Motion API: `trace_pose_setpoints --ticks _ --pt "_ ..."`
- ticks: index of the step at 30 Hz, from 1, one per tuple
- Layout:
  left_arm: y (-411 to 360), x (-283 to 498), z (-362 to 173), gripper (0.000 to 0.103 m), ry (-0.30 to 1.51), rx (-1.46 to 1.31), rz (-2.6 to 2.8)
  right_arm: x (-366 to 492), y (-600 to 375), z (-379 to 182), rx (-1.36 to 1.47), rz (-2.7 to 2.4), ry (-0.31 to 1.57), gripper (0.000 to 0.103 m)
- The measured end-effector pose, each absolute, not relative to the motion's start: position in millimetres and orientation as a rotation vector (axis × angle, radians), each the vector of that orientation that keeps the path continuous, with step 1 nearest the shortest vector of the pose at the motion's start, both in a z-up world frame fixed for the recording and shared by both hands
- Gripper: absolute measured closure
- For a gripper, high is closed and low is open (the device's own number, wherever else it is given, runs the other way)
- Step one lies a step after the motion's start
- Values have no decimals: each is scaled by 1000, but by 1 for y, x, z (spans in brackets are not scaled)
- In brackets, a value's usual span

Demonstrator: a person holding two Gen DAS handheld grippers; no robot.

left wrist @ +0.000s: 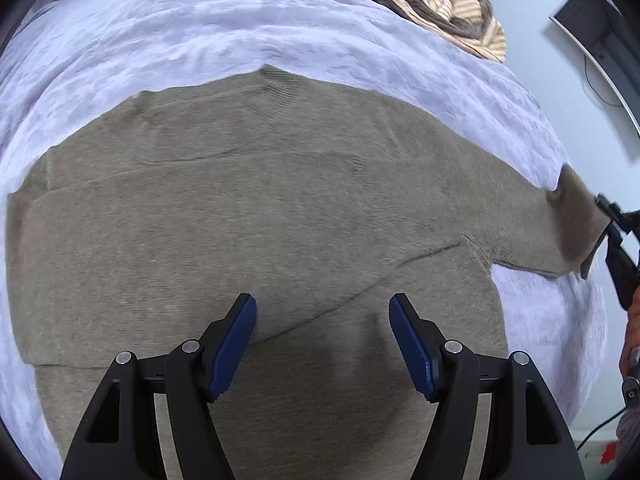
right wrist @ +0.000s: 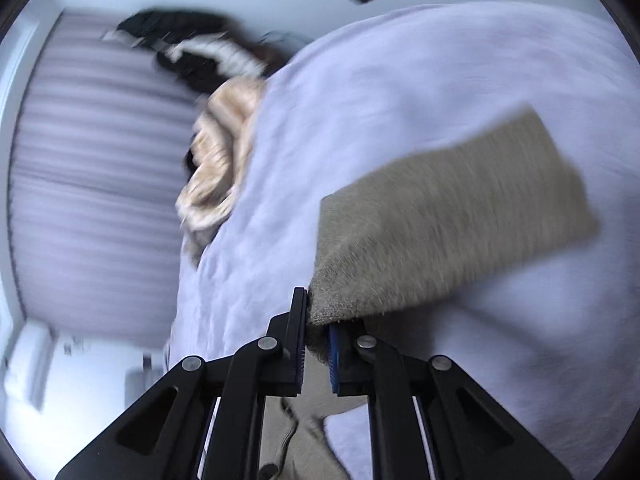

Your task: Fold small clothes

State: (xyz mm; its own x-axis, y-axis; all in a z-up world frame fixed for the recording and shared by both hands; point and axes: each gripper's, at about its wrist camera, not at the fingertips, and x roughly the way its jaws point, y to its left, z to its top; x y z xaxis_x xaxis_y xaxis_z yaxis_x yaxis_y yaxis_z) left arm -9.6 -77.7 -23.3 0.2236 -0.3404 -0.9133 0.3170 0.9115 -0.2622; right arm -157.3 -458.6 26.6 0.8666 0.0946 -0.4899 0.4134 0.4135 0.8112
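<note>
Clamping the sweater (right wrist: 448, 216) sleeve, the right gripper (right wrist: 316, 344) lifts it (left gripper (left wrist: 322, 320) gapes empty).

Left gripper (left wrist: 323, 308): black plastic linkage arms, two per side, each with a triangular cut-out near the base. Round silver pivot pins, four visible. Fingers (left wrist: 234, 344) faced with dark blue pads.

Right gripper (right wrist: 318, 344): same build, black arms, silver pins, blue ribbed pads (right wrist: 333, 360); white strips along the inner arms.

Orange sleeve (left wrist: 632, 332) at the left view's right edge.
</note>
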Motion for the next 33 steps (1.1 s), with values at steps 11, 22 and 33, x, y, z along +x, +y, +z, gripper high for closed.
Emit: trace_pose_setpoints --ticks 11,22,33 --pt "34 6 -23 33 1216 -188 -269 2 -212 57 464 344 840 93" --pt "98 -1 -47 33 1235 -315 -253 15 -169 -25 600 204 1051 52" --pt "123 0 -49 33 1237 -516 -344 53 -100 2 341 364 1058 96"
